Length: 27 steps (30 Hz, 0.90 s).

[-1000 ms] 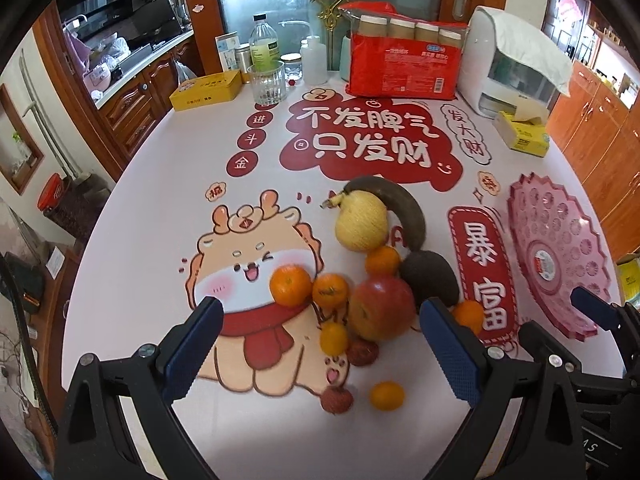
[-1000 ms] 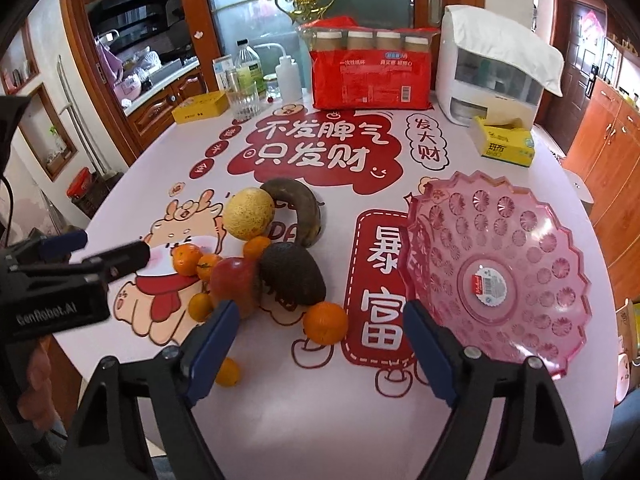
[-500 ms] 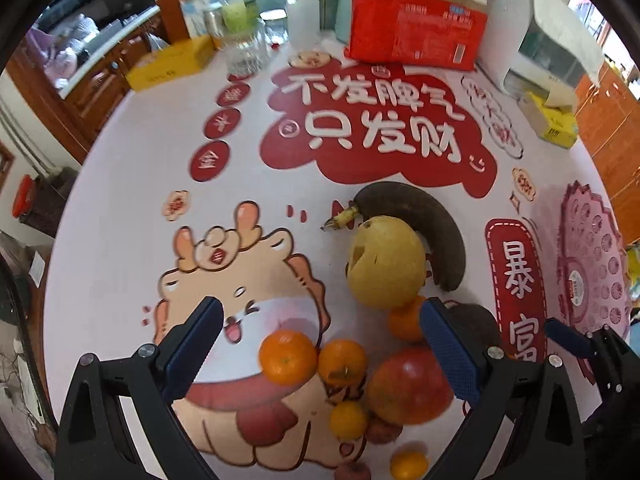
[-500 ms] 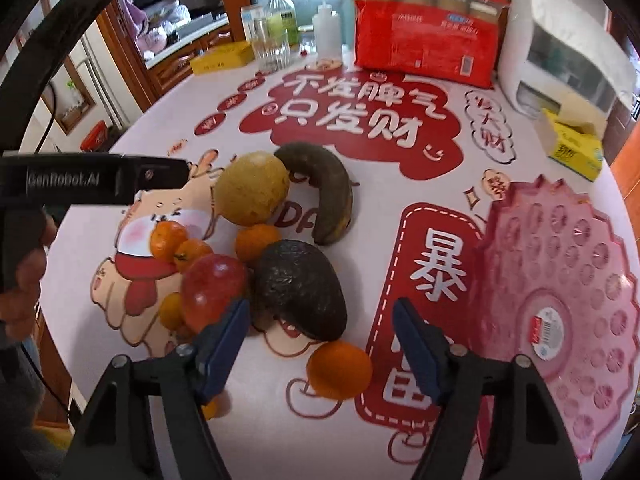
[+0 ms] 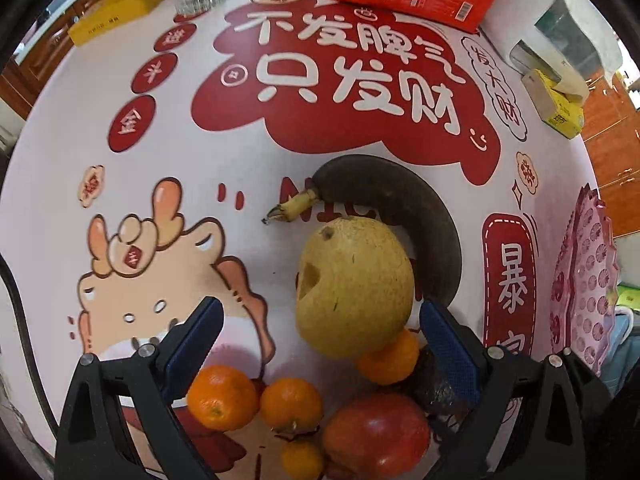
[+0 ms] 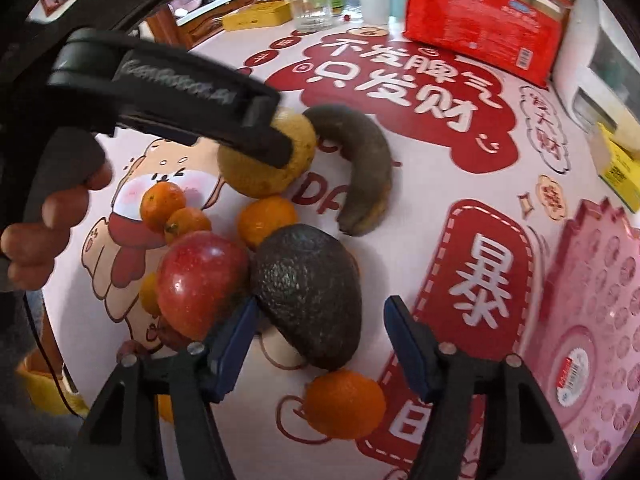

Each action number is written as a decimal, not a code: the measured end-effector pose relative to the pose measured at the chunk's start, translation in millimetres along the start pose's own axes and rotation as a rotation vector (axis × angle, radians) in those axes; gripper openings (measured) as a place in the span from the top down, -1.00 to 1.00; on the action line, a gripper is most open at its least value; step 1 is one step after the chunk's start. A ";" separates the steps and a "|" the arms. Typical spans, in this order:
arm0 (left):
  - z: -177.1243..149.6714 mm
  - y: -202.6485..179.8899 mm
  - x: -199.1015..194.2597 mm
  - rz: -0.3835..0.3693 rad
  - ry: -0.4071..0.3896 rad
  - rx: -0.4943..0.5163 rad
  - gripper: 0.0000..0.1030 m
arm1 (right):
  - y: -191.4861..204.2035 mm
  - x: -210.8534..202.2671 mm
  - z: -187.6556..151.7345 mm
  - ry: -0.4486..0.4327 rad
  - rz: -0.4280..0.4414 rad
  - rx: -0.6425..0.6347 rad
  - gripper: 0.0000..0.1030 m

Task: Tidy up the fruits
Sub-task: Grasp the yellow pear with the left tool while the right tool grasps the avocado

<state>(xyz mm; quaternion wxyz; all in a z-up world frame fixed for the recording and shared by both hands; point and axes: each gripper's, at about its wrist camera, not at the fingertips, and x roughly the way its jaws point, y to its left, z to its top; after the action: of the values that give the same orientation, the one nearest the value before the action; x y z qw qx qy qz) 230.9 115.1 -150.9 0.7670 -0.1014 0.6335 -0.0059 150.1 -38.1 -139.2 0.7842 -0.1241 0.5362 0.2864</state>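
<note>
Kitchen table (image 5: 60,208), cartoon cloth. Fruit heaped around yellow pear (image 5: 354,288): banana (image 5: 416,216) behind, avocado (image 6: 308,292) beside. Left gripper (image 5: 316,340) jaws apart, flanking pear; right gripper (image 6: 318,340) apart at avocado. Risk: closing jaws nudge neighbours, oranges roll.

The tablecloth (image 5: 360,80) reads "不发脾气 只发财", with "暴富" on a red panel (image 6: 476,276); the left hand-held gripper (image 6: 168,92) bears "GenRobot.AI".
</note>
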 end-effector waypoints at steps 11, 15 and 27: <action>7.9 -3.5 32.3 -0.113 0.075 -0.013 -0.21 | -1.7 20.2 13.1 0.040 0.046 0.020 -0.11; 5.1 -11.0 30.5 -0.082 0.048 0.013 -0.20 | -3.4 17.2 12.1 0.036 0.055 0.054 -0.10; -11.4 -15.3 -36.4 -0.069 -0.081 0.028 -0.19 | -13.7 -16.3 3.8 -0.059 0.071 0.153 -0.09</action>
<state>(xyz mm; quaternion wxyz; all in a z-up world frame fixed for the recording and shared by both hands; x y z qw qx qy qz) 214.4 103.4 -115.1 0.7928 -0.1128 0.5978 -0.0372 156.8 -52.3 -124.4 0.7962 -0.0360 0.5372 0.2759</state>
